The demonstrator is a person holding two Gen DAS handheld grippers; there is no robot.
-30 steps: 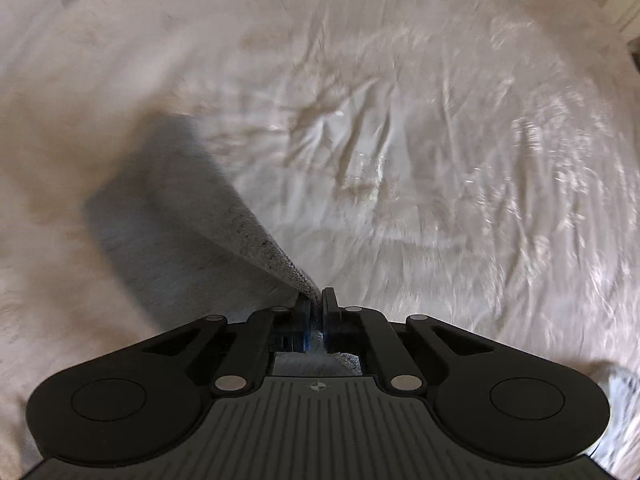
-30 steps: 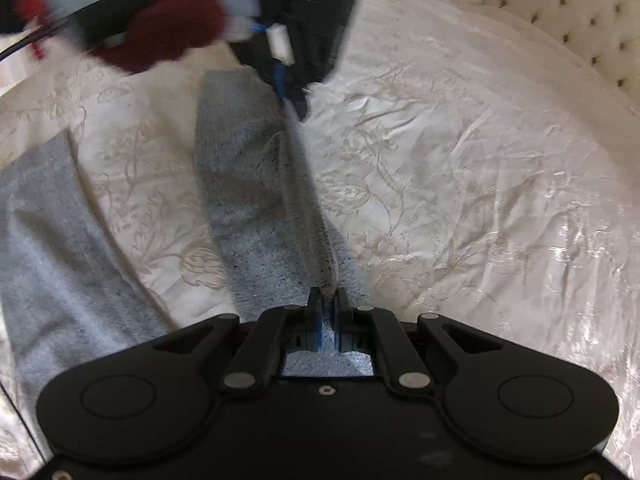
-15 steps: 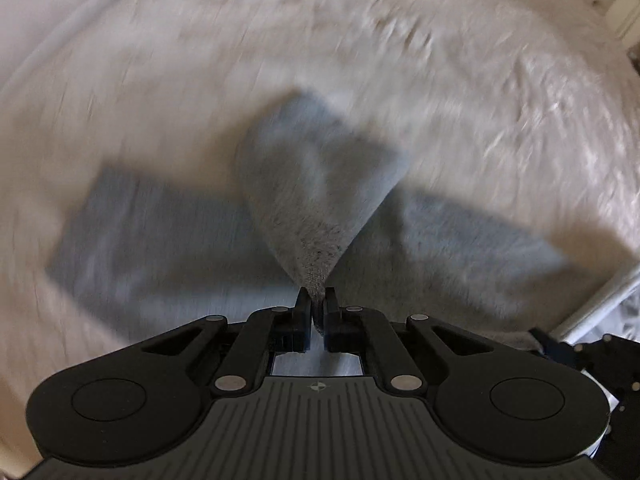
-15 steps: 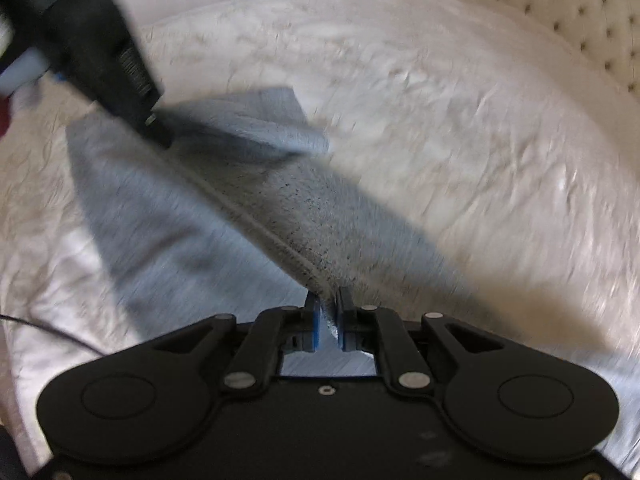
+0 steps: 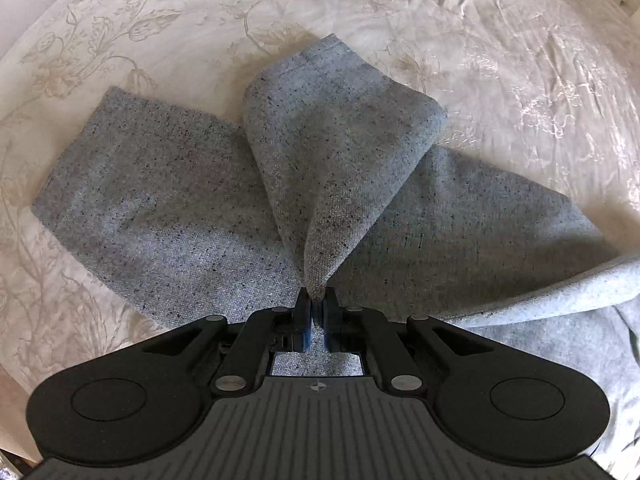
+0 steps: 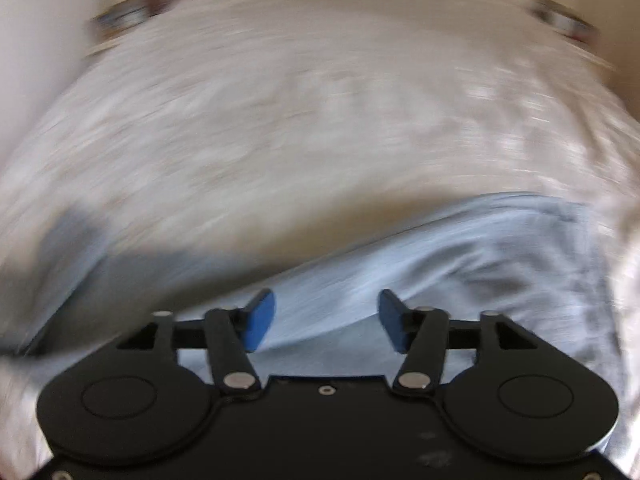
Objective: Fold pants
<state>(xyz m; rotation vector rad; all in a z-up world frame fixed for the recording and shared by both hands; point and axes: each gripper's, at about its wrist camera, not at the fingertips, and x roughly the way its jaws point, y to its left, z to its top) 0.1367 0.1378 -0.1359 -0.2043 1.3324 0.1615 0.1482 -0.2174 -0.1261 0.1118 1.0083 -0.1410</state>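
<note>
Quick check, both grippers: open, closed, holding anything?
Left gripper: closed, pinching a fold of the grey pants.
Right gripper: open, holding nothing, above the pants; view blurred.

Left wrist view: looks down steeply, close over grey pants (image 5: 168,208) on cream bedspread (image 5: 520,80); own left gripper (image 5: 316,312) at 6 o'clock. Right wrist view: lower, shallower angle, blurred, facing across bedspread (image 6: 320,100) toward 12 o'clock; right gripper (image 6: 326,320) at 6 o'clock. Shared: pants (image 6: 460,248), bedspread.
</note>
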